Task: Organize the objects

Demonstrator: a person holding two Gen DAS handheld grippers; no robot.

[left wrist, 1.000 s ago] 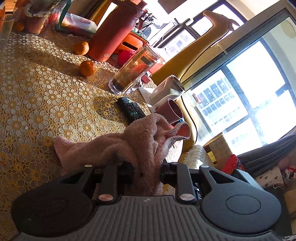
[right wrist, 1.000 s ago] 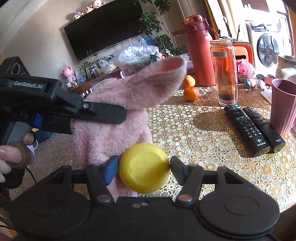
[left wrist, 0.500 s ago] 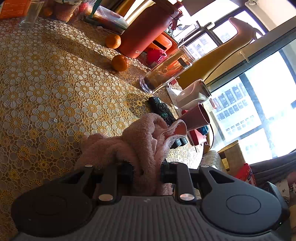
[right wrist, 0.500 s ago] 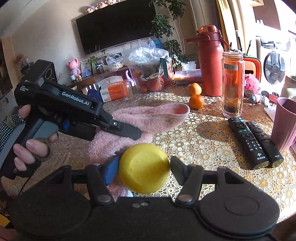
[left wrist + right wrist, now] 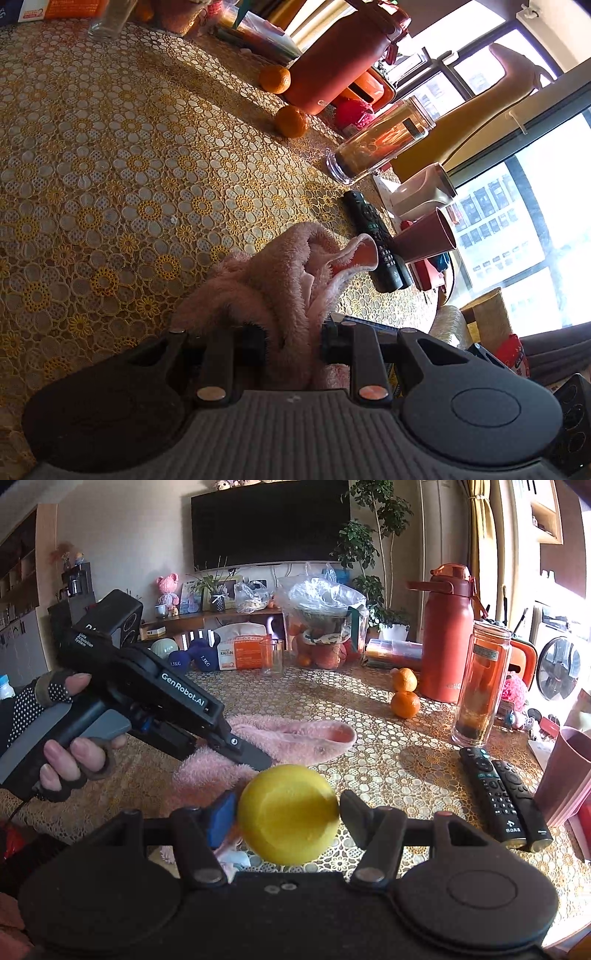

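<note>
My left gripper (image 5: 291, 338) is shut on a pink fluffy towel (image 5: 280, 273), which now lies low on the lace tablecloth near the table's front. In the right wrist view the left gripper (image 5: 255, 755) presses the towel (image 5: 295, 734) down on the table. My right gripper (image 5: 284, 812) is shut on a yellow ball (image 5: 288, 814), held just above the table in front of the towel.
Two black remotes (image 5: 498, 794) lie at the right beside a maroon cup (image 5: 565, 775). A glass bottle (image 5: 480, 683), a red thermos (image 5: 447, 638) and two oranges (image 5: 404, 694) stand behind. A bag of fruit (image 5: 321, 627) and an empty glass (image 5: 271, 657) are at the back.
The left gripper has lowered the towel from hanging upright to lying on the table and moved left. The right gripper has held the ball steady.
</note>
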